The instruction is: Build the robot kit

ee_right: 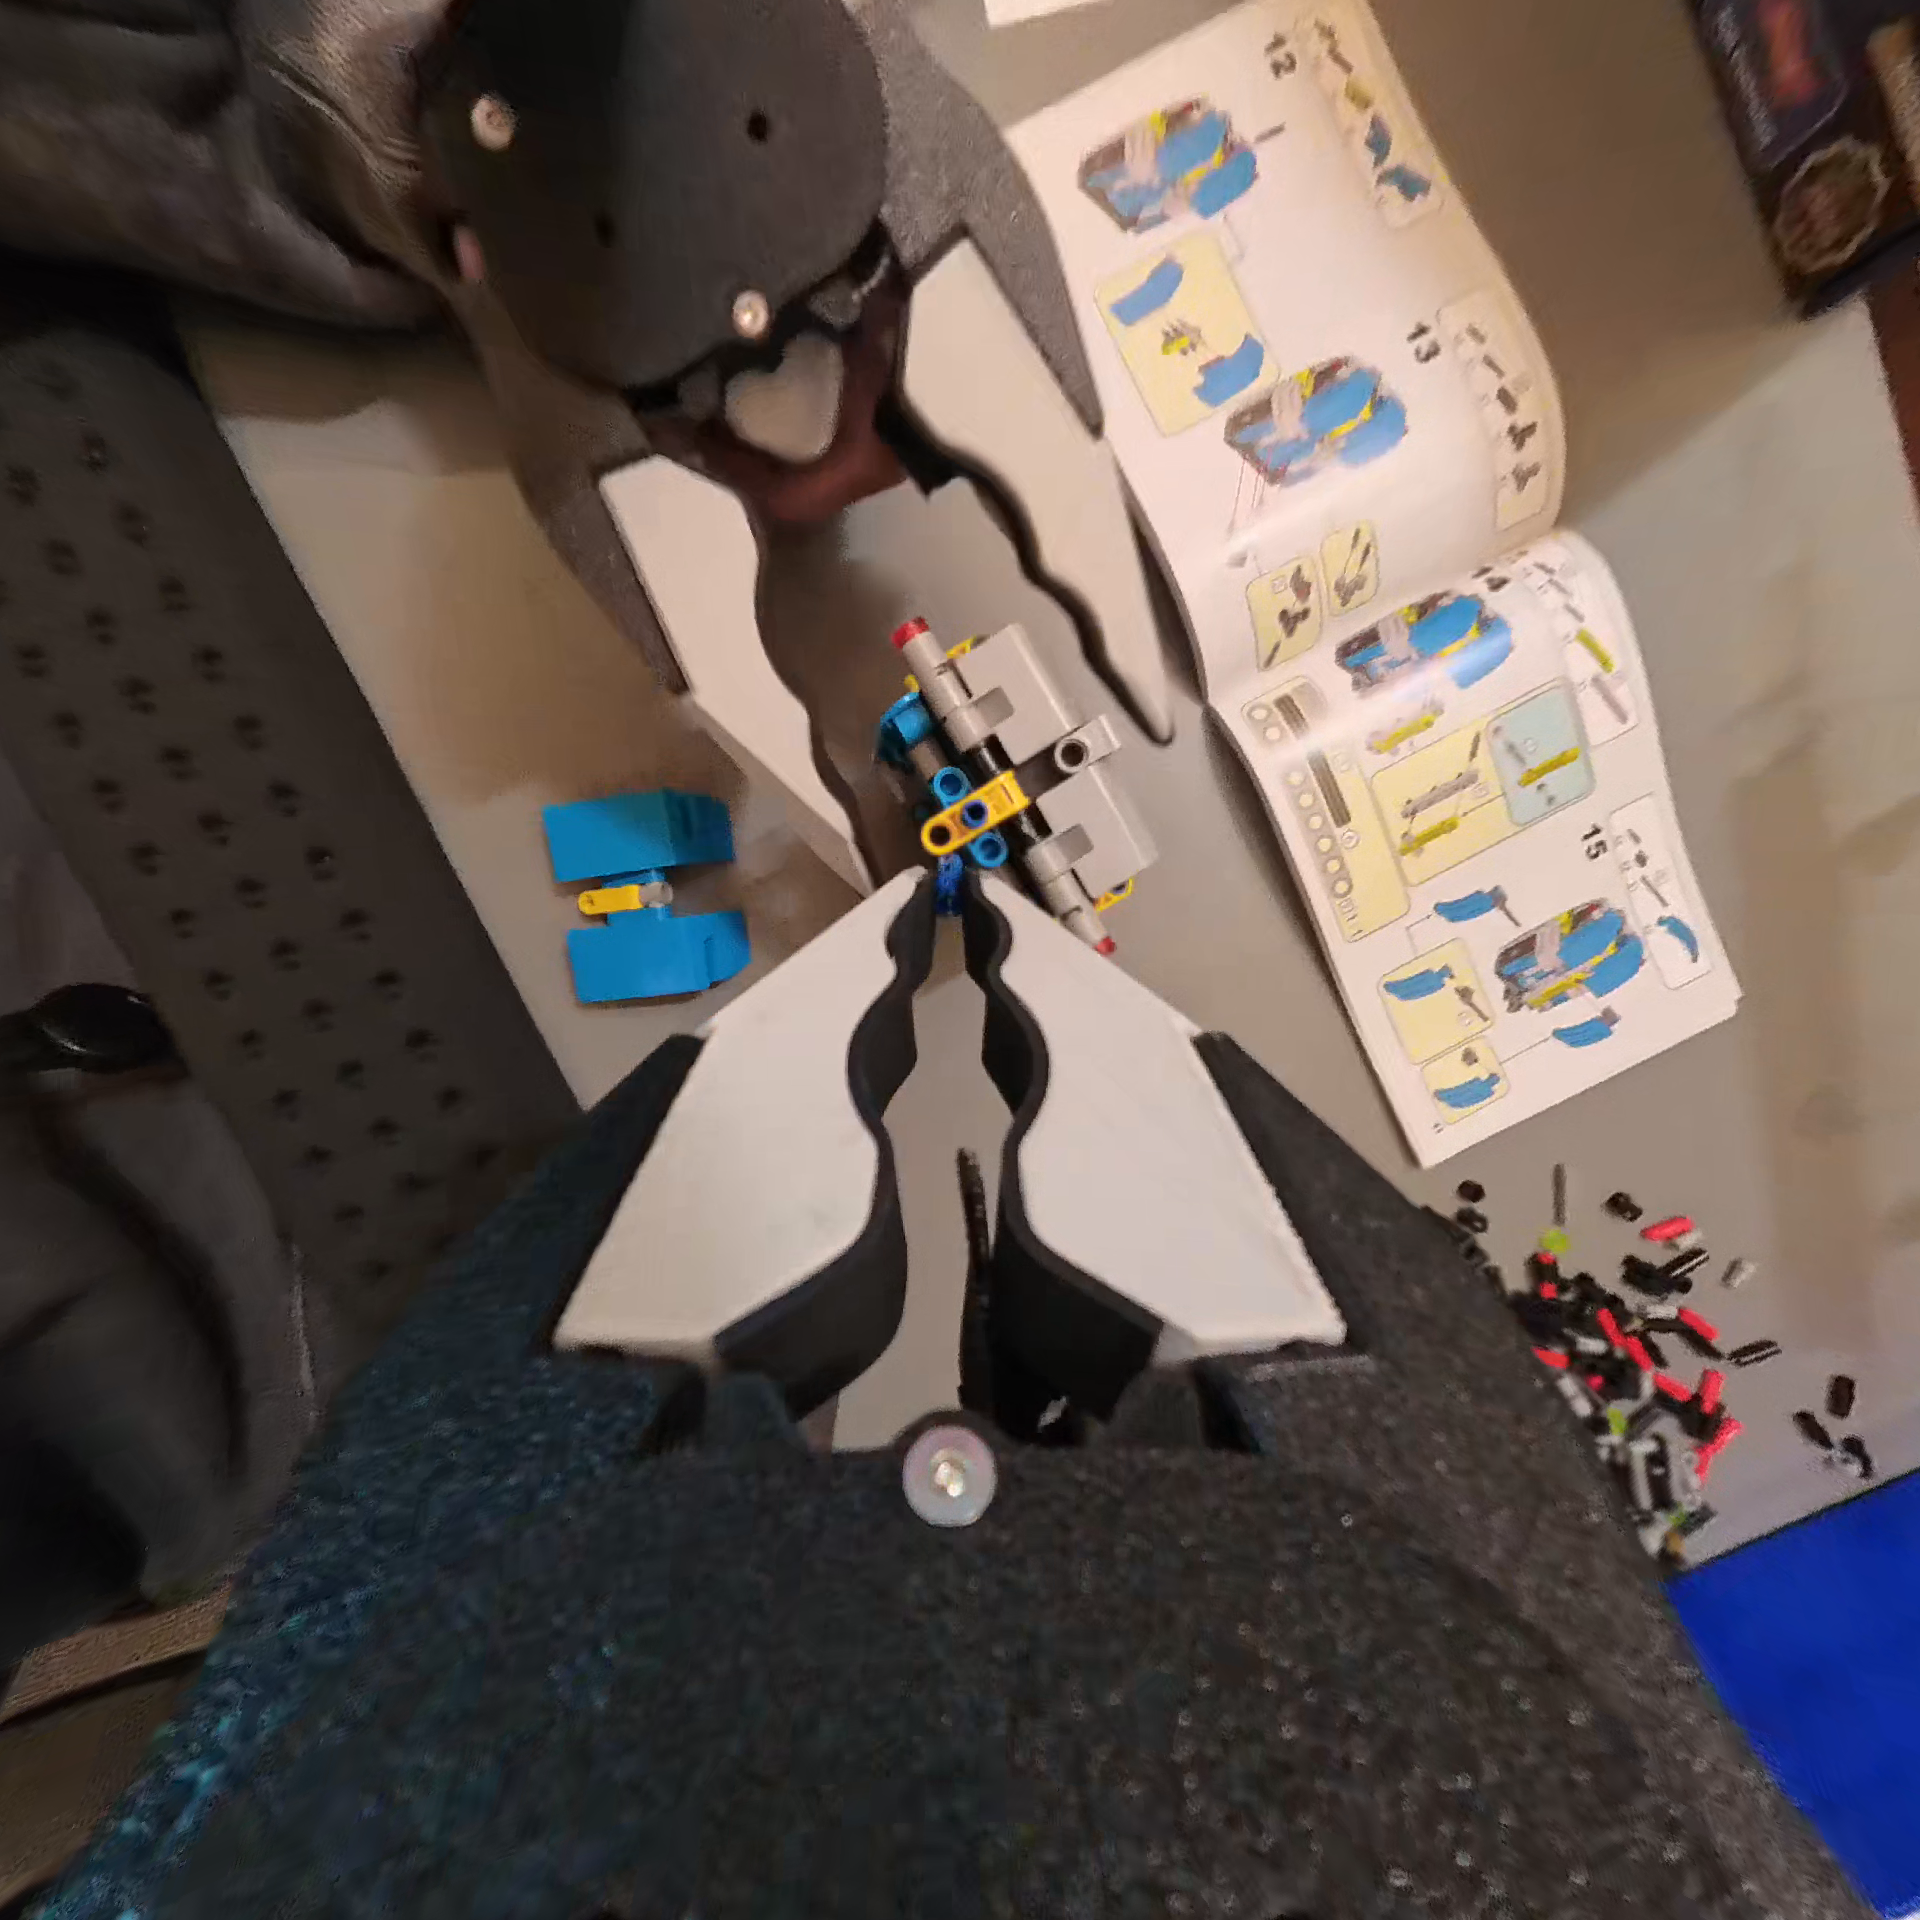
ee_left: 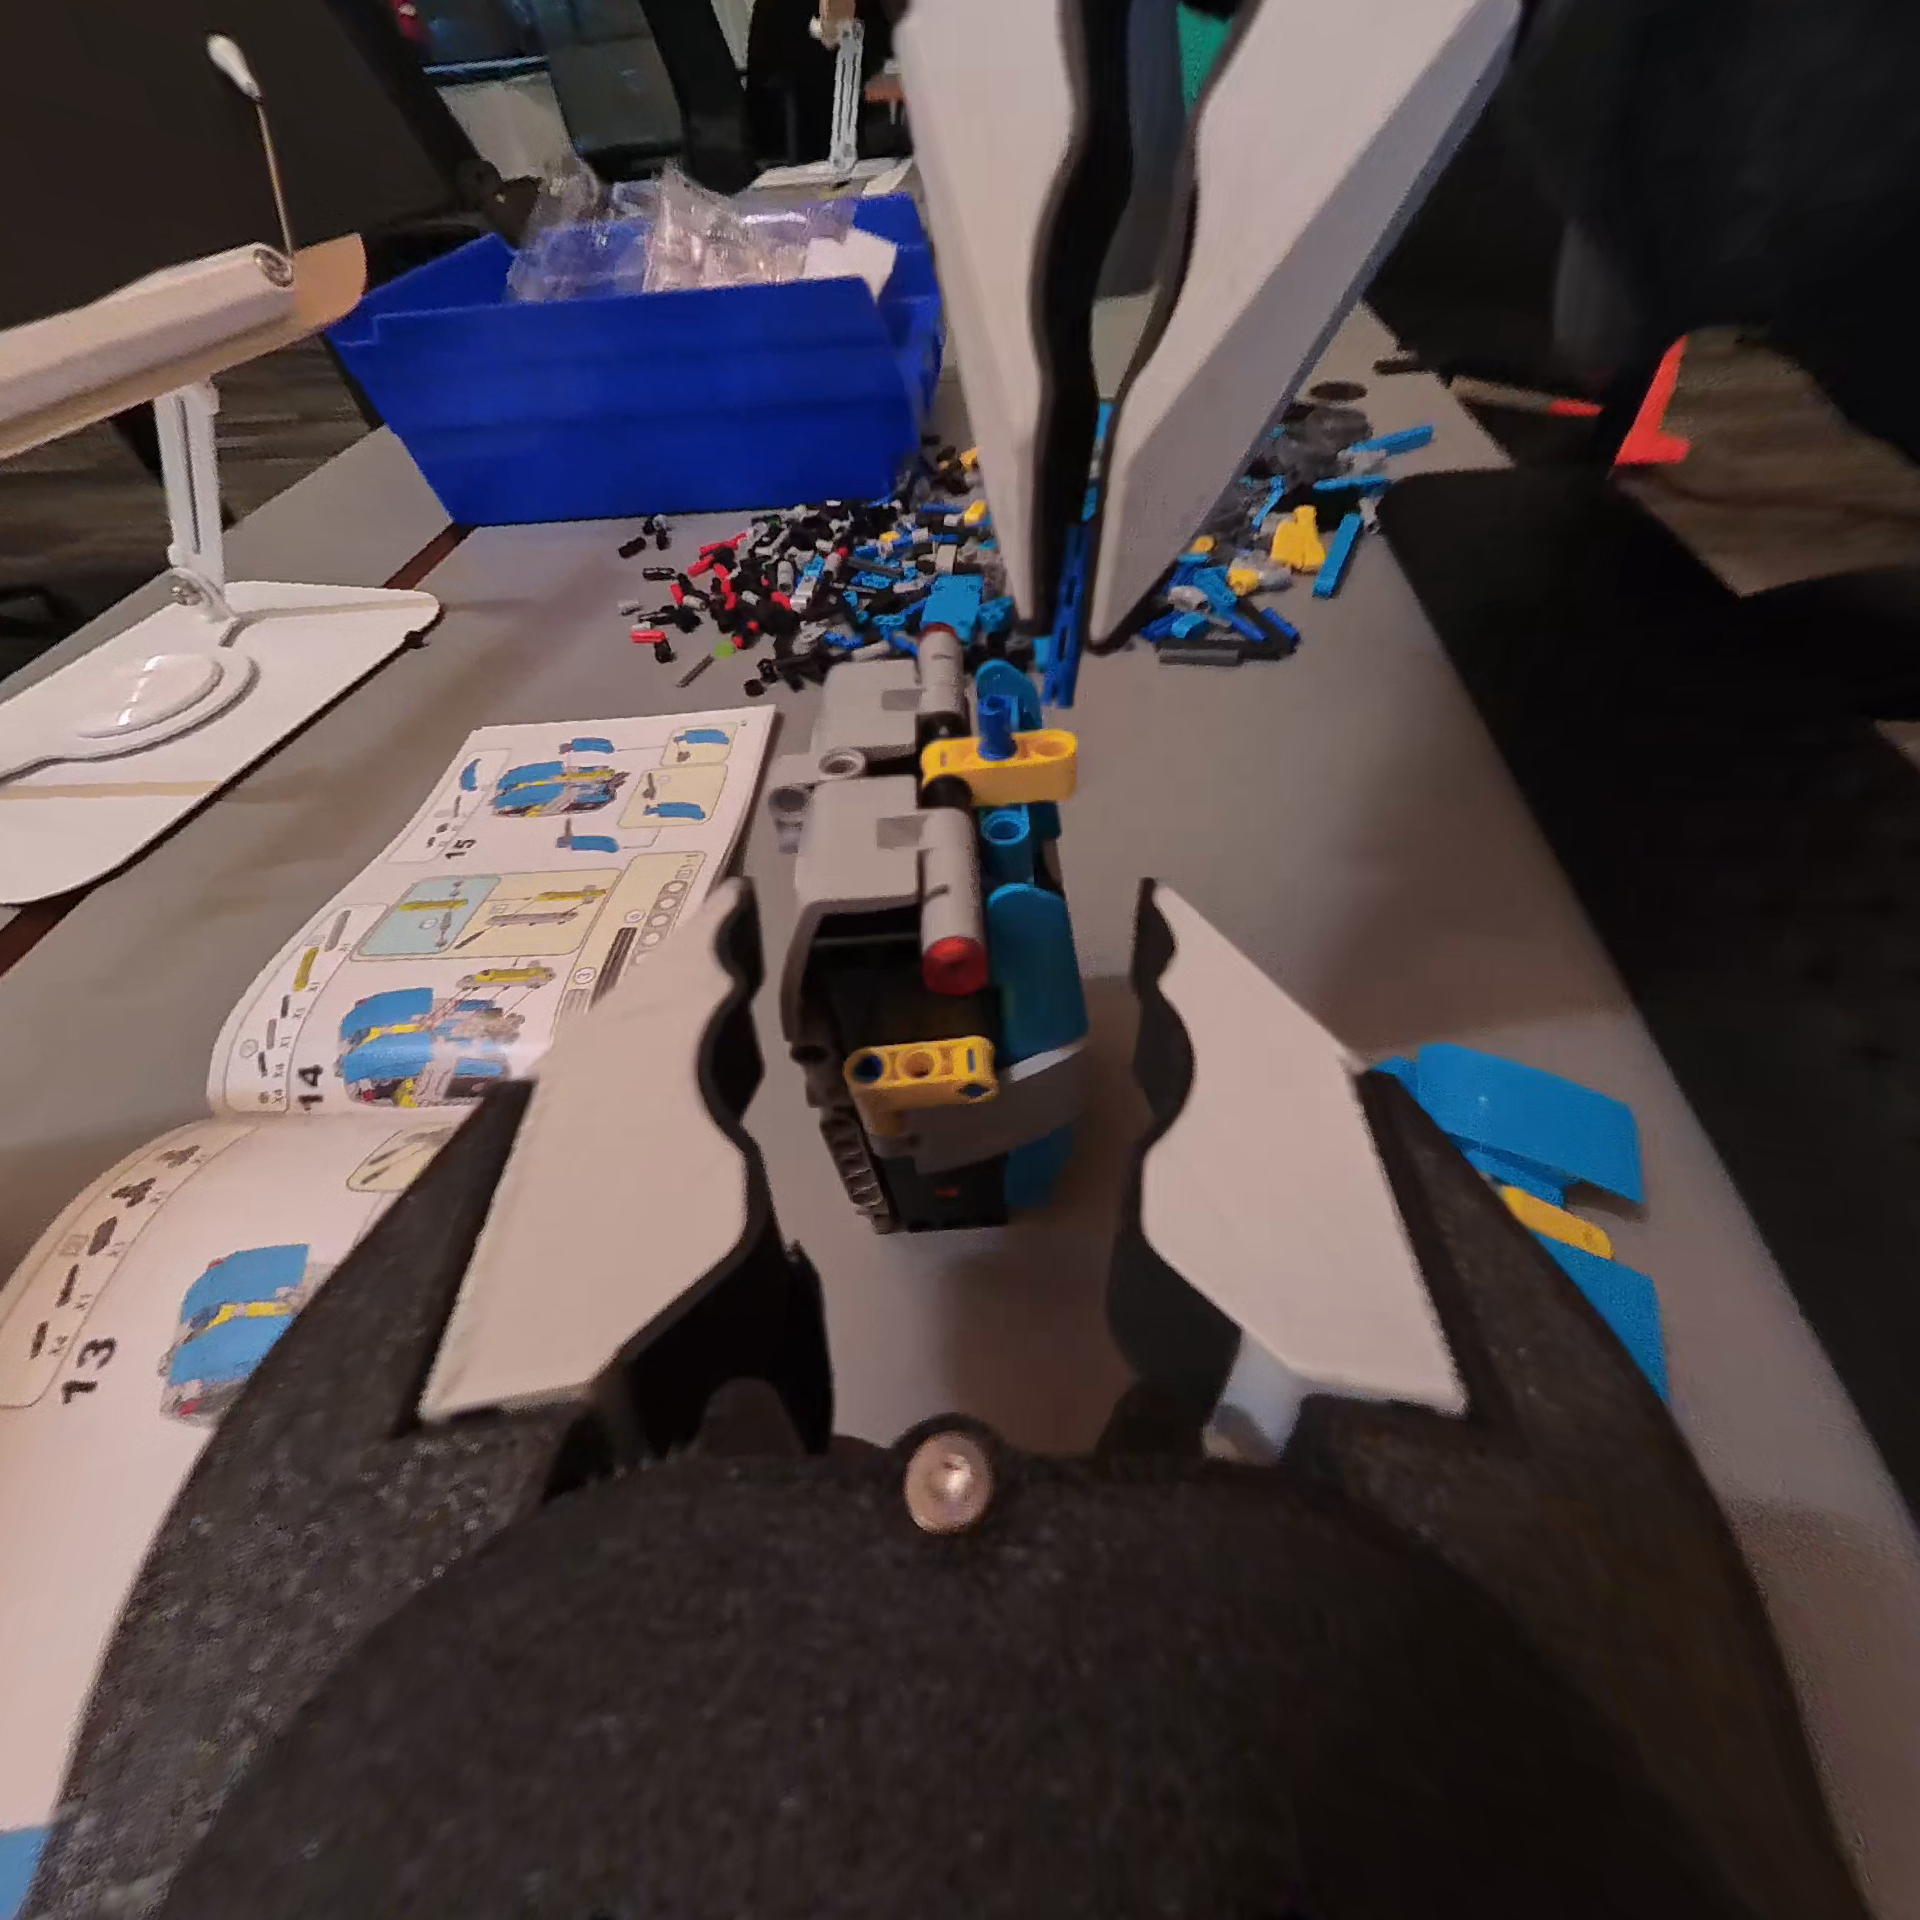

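The left gripper (ee_left: 940, 914) is hanging spread wide around the brick model (ee_left: 925, 956), which is sitting on the grey table (ee_left: 1299, 831) beside the instruction booklet (ee_left: 499, 894). The right gripper (ee_right: 943, 894) is pinching a blue beam (ee_left: 1068, 613) at the model's far end, near the loose bricks (ee_left: 831, 582).

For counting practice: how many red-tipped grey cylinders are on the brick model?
2, left wrist view: near cylinder at the brick model's front, far cylinder behind; more may be hidden.
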{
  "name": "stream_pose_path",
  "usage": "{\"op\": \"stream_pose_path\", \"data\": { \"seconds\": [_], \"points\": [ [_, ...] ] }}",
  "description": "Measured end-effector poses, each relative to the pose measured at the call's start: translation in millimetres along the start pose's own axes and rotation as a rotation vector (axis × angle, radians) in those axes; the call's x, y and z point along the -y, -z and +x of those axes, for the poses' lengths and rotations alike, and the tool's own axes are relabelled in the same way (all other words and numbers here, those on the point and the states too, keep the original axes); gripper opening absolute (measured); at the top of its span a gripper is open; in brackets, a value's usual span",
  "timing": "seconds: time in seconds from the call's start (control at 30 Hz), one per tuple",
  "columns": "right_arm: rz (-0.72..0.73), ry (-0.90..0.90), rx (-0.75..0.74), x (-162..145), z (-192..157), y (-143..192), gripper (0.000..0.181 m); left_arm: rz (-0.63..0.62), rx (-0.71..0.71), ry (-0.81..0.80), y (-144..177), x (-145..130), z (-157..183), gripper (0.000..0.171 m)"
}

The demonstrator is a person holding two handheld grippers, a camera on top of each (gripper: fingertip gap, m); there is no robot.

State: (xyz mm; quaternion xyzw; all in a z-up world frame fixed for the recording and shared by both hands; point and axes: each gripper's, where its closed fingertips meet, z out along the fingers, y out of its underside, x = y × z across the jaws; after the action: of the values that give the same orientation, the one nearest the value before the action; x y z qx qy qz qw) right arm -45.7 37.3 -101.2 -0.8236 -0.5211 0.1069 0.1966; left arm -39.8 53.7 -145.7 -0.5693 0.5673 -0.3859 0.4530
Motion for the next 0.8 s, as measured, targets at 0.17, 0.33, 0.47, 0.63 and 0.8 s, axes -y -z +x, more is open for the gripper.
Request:
{"op": "stream_pose_path", "data": {
  "seconds": [0.17,0.33,0.47,0.63,0.8],
  "points": [
    [-0.069,-0.104,-0.027,1.9,3.1,-4.3,0.004,-0.013,0.096,0.059,-6.2,-0.4,-6.6,0.053],
    [-0.137,-0.146,-0.05,-1.2,1.1,-4.5,0.004,-0.008,0.134,0.077,-6.1,-0.7,-6.4,0.052],
    [-0.224,-0.151,-0.088,-4.1,0.4,-4.1,0.004,-0.006,0.142,0.082,-6.0,-0.7,-6.5,0.051],
    [-0.32,-0.151,-0.125,-0.8,0.8,-5.3,0.004,-0.008,0.161,0.081,-6.2,-1.0,-6.7,0.051],
    [-0.34,-0.162,-0.107,-2.2,0.2,-5.1,0.004,-0.009,0.164,0.081,-6.3,-0.9,-6.3,0.051]
  ]
}}
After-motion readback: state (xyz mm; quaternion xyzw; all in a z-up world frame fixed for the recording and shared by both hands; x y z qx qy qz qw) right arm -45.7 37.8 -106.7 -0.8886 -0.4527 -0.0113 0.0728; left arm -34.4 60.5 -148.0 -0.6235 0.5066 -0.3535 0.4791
